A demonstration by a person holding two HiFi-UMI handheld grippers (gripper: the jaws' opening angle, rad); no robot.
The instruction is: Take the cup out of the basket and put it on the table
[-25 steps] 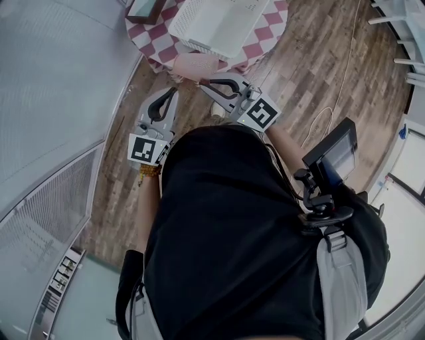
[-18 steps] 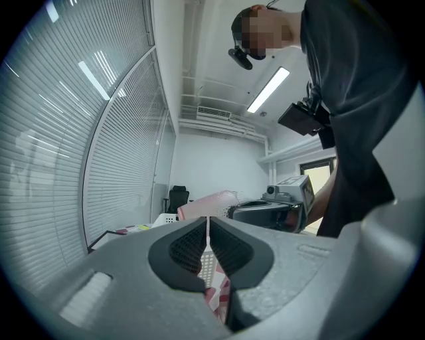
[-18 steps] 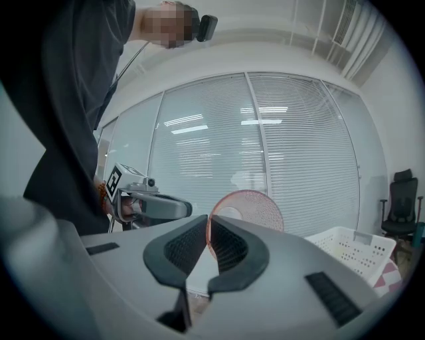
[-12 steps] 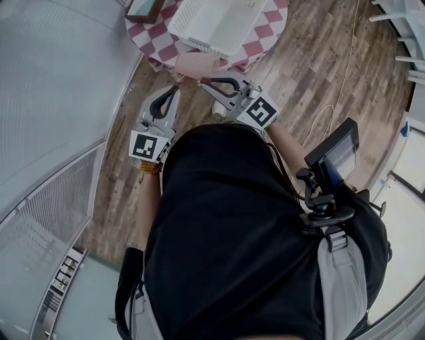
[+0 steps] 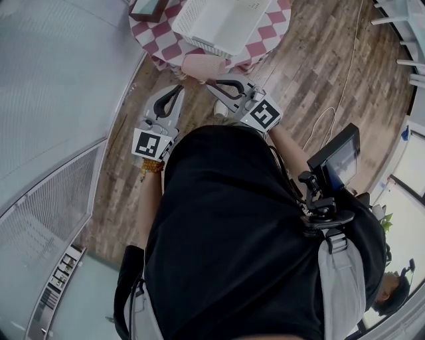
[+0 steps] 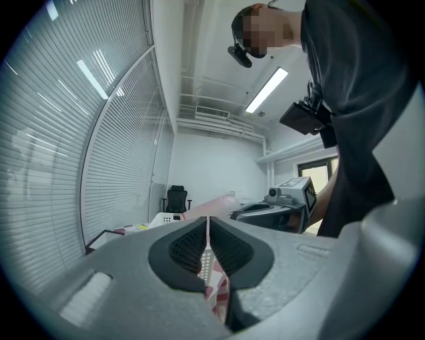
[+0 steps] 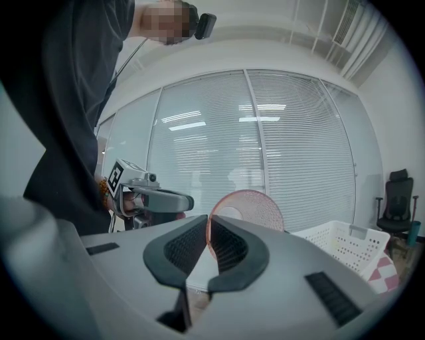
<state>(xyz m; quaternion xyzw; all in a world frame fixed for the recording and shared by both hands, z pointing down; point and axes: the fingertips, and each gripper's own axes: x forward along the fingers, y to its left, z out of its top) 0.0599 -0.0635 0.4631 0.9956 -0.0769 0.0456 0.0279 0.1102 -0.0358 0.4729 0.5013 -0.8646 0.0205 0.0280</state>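
A pink translucent cup (image 5: pixel 201 66) hangs sideways over the near edge of the table with the red-and-white checked cloth (image 5: pixel 263 41). My right gripper (image 5: pixel 212 84) is shut on its rim. In the right gripper view, the cup (image 7: pixel 251 207) shows its open mouth, with the rim pinched between the pads (image 7: pixel 229 244). The white perforated basket (image 5: pixel 219 23) stands on the table behind it, and it shows again as the basket (image 7: pixel 346 244) in that view. My left gripper (image 5: pixel 178 89) is shut on nothing, level, just left of the cup. Its own view shows the left gripper (image 6: pixel 207 234) with pads together.
A dark framed object (image 5: pixel 147 8) lies at the table's left corner. A curved wall of window blinds (image 5: pixel 60 80) runs along the left. A white cable (image 5: pixel 332 106) trails over the wooden floor to the right. An office chair (image 6: pixel 175 198) stands far off.
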